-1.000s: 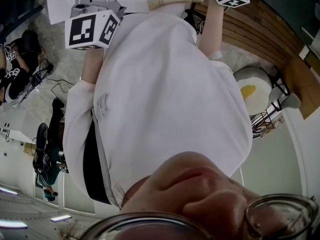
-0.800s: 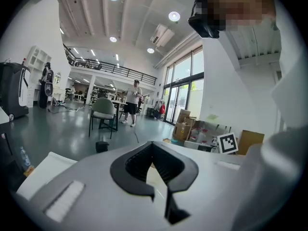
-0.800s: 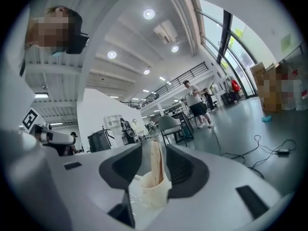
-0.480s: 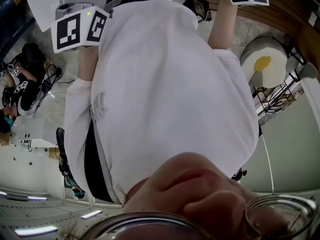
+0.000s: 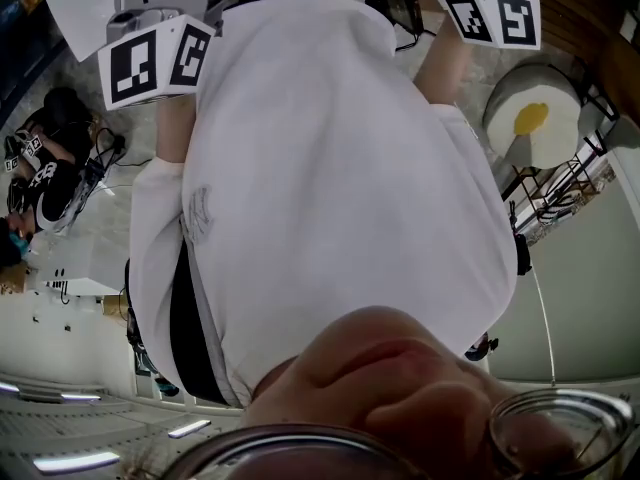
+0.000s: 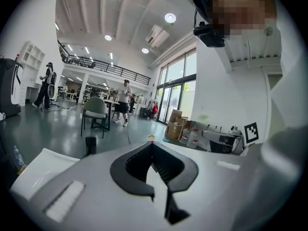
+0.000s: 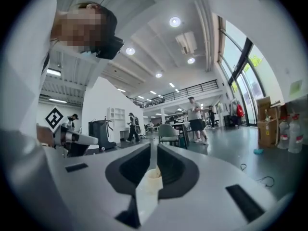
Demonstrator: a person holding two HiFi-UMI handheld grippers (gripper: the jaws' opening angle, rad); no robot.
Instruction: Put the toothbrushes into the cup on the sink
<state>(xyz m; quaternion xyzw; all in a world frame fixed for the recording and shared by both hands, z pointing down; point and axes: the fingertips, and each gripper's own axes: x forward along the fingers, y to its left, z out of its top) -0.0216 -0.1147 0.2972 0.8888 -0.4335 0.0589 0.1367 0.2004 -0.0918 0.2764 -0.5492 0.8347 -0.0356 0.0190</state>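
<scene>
White shirt (image 5: 330,168) fills head view; right tongs (image 7: 153,148) just clamped toothbrush (image 7: 148,184), left tongs (image 6: 151,142) together.

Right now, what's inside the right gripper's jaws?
A pale toothbrush, end toward the camera; the right gripper has just been closing on it. Its far end is covered by the jaws.

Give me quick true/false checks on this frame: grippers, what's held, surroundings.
1. The right gripper grips a cream round-ended toothbrush handle. True; its jaws have just been closing on it.
2. The left gripper has its jaws wide apart. False: they meet at the tips.
3. The padded chair in the hall is red. False: it is greyish green.
4. The person wears a white shirt. True.
</scene>
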